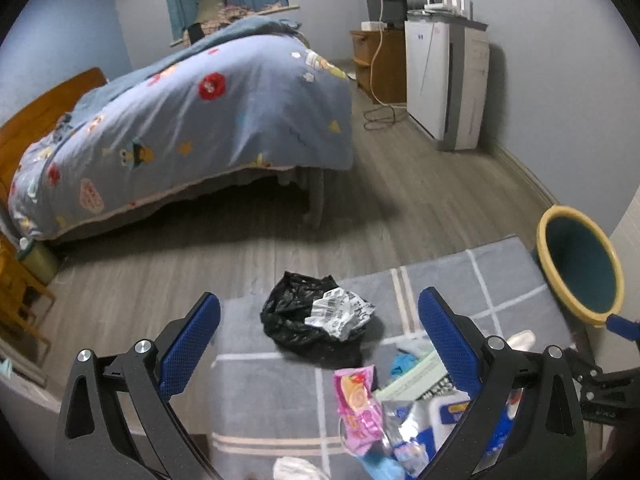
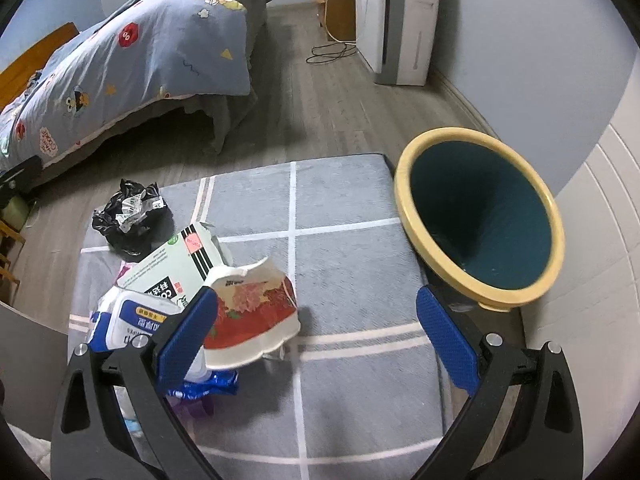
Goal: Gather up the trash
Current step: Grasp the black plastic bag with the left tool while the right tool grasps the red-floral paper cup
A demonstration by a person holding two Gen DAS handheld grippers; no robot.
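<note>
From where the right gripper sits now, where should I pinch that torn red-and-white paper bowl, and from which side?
Pinch the raised torn white rim at the top of the red paper bowl, coming from above and its open right side. The bowl lies tipped on the grey mat, so that thin edge stands free, while boxes crowd its left. The right gripper is open.

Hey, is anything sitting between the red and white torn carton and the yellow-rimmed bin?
Nothing visible. In the right wrist view, only bare grey checked mat lies between the red and white carton and the yellow-rimmed bin. The right tool is open, with the carton beside its left finger.
</note>
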